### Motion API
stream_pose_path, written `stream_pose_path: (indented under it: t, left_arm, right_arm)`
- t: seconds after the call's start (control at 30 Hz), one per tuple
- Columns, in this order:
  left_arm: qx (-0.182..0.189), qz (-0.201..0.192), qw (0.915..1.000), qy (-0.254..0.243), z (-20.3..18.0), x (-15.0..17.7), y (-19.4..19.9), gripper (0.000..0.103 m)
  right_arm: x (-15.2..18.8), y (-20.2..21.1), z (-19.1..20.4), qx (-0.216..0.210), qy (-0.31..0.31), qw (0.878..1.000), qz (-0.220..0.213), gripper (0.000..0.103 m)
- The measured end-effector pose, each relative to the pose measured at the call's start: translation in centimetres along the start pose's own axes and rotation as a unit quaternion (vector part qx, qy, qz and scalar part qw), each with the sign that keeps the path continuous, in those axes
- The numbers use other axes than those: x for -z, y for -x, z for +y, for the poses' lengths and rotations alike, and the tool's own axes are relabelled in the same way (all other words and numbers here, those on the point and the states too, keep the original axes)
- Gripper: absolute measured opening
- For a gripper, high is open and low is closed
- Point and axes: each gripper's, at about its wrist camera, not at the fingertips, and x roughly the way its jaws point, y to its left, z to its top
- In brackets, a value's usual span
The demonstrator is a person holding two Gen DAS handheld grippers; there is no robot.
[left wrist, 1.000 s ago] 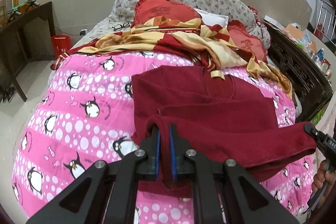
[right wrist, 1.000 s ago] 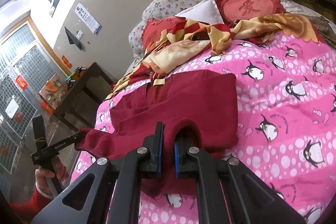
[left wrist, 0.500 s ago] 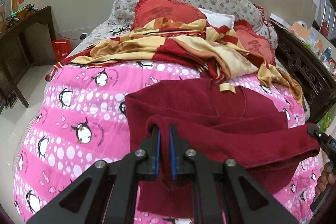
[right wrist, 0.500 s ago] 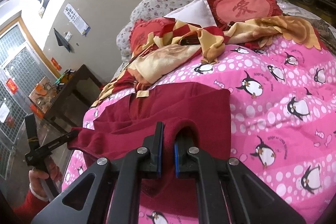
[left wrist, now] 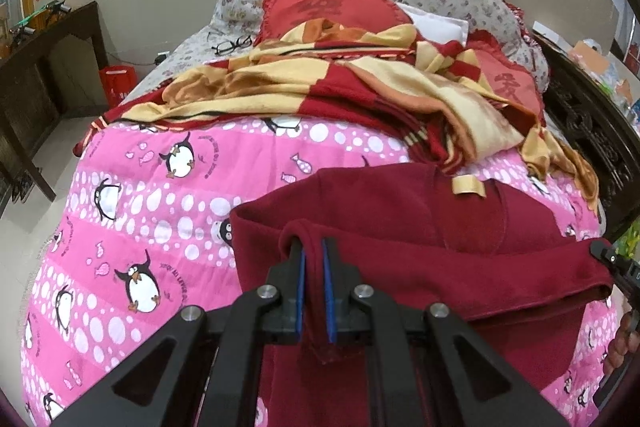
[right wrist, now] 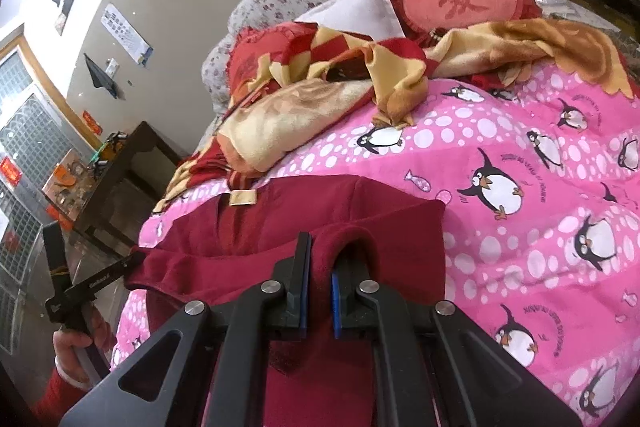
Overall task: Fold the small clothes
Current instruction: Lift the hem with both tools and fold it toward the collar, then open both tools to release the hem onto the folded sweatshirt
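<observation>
We find both the left tongs (left wrist: 314, 283) and right tongs (right wrist: 318, 287) pinching the soft, limp maroon sweater's (left wrist: 420, 223) hem corners above the penguin quilt (left wrist: 160, 211).

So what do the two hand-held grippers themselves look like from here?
Both match: the left hand-held gripper and the right hand-held gripper have matte black angular linkage arms with triangular cut-outs, round silver pivot bolts and blue pads lining the fingers. No cables show. The hand gripping the left handle wears a red sleeve.
</observation>
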Motion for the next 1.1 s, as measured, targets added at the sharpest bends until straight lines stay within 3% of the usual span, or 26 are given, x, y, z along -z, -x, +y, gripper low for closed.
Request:
stream_pose_path:
  t: [0.5, 0.7, 0.83, 0.93, 1.0, 1.03, 1.07, 1.1]
  left_arm:
    - [-0.004, 0.016, 0.9997, 0.015, 0.4, -1.2, -3.7, 0.008]
    - [-0.005, 0.028, 0.9995, 0.014, 0.3, -1.3, -5.1, 0.010]
    - [0.026, 0.042, 0.9982, 0.033, 1.0, -1.8, -5.5, 0.012]
    - [0.078, 0.050, 0.9931, 0.071, 2.4, -2.4, -5.1, 0.020]
    - [0.110, 0.046, 0.9887, 0.090, 3.0, -2.6, -4.6, 0.035]
    - [0.117, 0.033, 0.9879, 0.097, 3.4, -2.8, -4.0, 0.052]
    - [0.109, 0.017, 0.9889, 0.100, 3.8, -2.9, -3.4, 0.066]
    - [0.101, 0.000, 0.9897, 0.101, 4.0, -3.0, -2.7, 0.070]
  right_arm:
    - [-0.9, -3.5, -2.2, 0.003, -0.030, 0.999, 0.013, 0.034]
    - [-1.3, -3.5, -3.2, -0.029, -0.055, 0.998, 0.024, 0.035]
    - [-1.5, -2.0, -3.2, -0.052, -0.054, 0.997, 0.015, 0.038]
    - [-1.4, -0.8, -2.4, -0.059, -0.033, 0.998, 0.010, 0.041]
    - [-1.3, 0.3, -2.2, -0.046, -0.016, 0.999, -0.002, 0.047]
    - [-1.2, 0.9, -2.3, -0.040, -0.014, 0.999, -0.010, 0.052]
    - [-1.2, 1.7, -2.6, -0.035, -0.016, 0.999, -0.021, 0.053]
    - [-1.1, 2.5, -2.8, -0.036, -0.017, 0.999, -0.028, 0.053]
